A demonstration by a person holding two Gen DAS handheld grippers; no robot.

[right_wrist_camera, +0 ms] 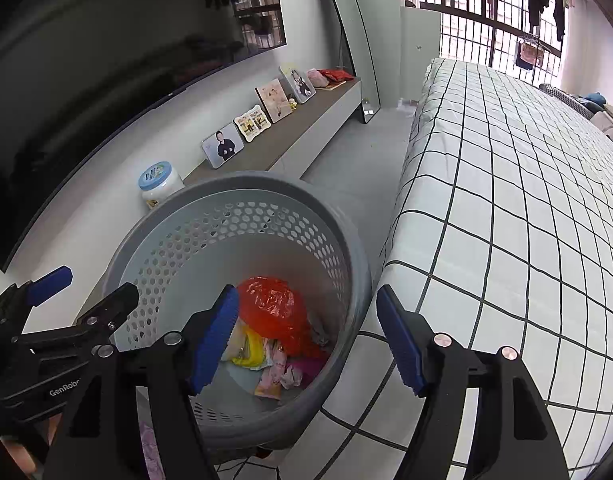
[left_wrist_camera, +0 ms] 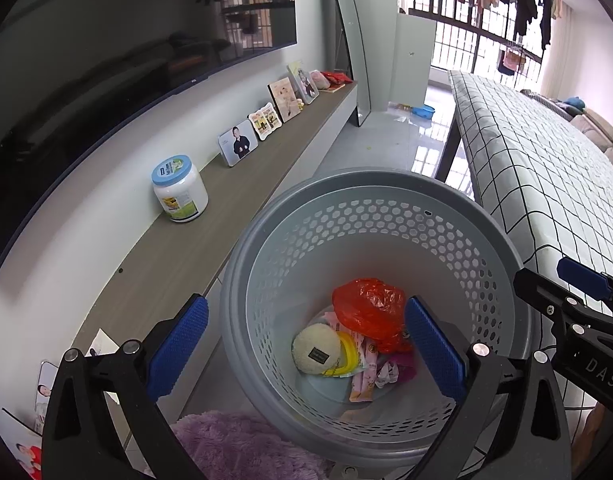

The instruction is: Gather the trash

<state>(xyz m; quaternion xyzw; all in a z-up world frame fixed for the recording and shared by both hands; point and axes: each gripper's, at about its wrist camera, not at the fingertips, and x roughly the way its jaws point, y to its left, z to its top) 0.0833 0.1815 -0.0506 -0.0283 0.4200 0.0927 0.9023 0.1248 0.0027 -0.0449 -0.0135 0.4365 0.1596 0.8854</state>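
Observation:
A grey perforated waste basket (left_wrist_camera: 386,184) stands on the floor between a low shelf and a bed. Inside lie a crumpled red plastic bag (left_wrist_camera: 366,308), a round cream puff (left_wrist_camera: 316,354), a yellow ring and pink wrappers (left_wrist_camera: 366,376). My left gripper (left_wrist_camera: 306,350) is open and empty above the basket's near side. The basket also shows in the right wrist view (right_wrist_camera: 242,184), with the red bag (right_wrist_camera: 272,304) inside. My right gripper (right_wrist_camera: 306,340) is open and empty over the basket's right rim. Each gripper shows at the edge of the other's view.
A long low wooden shelf (left_wrist_camera: 226,216) on the left holds a white jar with a blue lid (left_wrist_camera: 179,188) and several photo frames (left_wrist_camera: 238,142). A bed with a checked sheet (right_wrist_camera: 526,200) lies to the right. A purple fluffy cloth (left_wrist_camera: 234,444) is below the basket.

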